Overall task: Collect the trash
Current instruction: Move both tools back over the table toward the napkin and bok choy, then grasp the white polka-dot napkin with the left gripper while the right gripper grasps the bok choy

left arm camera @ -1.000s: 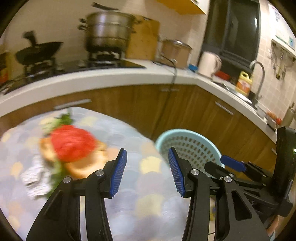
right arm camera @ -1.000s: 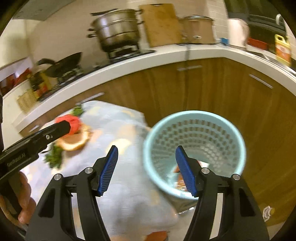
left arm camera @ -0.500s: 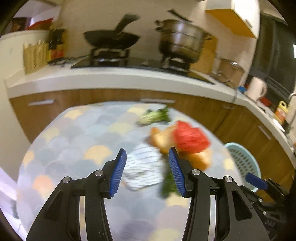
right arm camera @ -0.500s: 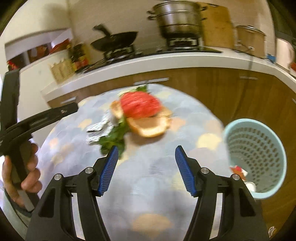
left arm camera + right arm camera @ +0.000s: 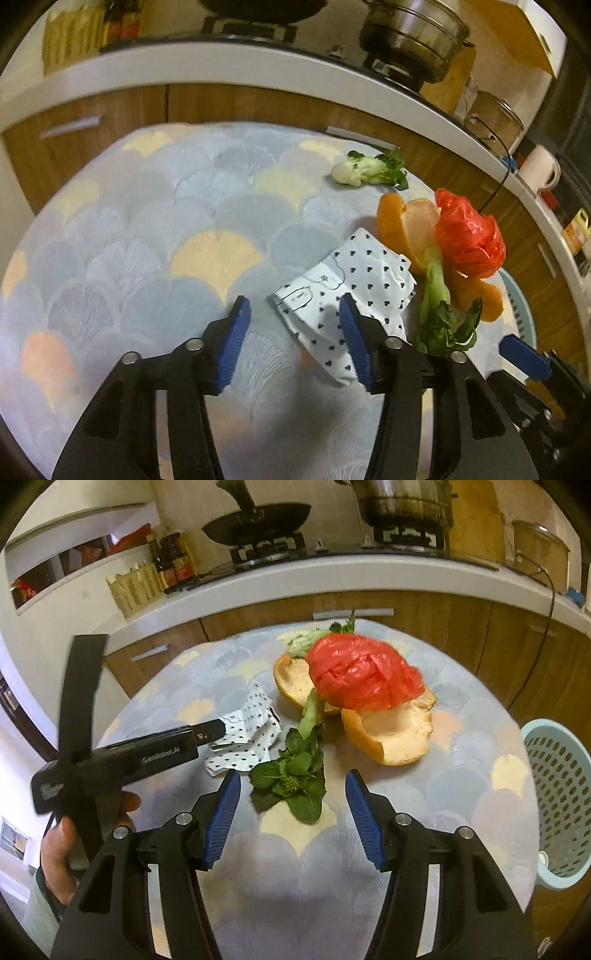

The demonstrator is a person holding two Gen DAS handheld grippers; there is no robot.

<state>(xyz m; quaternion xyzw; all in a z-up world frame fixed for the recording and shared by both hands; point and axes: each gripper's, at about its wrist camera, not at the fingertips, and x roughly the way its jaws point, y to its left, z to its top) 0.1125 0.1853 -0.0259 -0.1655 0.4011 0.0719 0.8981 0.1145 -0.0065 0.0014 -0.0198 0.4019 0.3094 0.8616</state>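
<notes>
On a round table with a pastel scalloped cloth (image 5: 147, 258) lies a pile of trash: a red plastic bag (image 5: 469, 236) (image 5: 362, 675), orange peels (image 5: 406, 225) (image 5: 391, 734), a leafy green stalk (image 5: 439, 306) (image 5: 295, 775), a white heart-print paper (image 5: 354, 273) (image 5: 251, 738) and a bok choy stub (image 5: 365, 170). My left gripper (image 5: 293, 306) (image 5: 221, 734) hovers over the paper's near corner. Its jaws are opening, with the corner between them and the pads not pressing on it. My right gripper (image 5: 293, 779) is closing, astride the leafy stalk without touching it.
A light blue perforated basket (image 5: 557, 794) stands on the floor to the table's right. Behind the table runs a white counter (image 5: 332, 579) with wooden cabinets, a wok (image 5: 258, 517) and a steel pot (image 5: 413, 33). A person's hand (image 5: 55, 849) holds the left gripper's handle.
Both views have swung from the basket to the table's trash pile. The left gripper has dropped over the heart-print paper and widened. The right gripper has drawn closer to the leafy stalk.
</notes>
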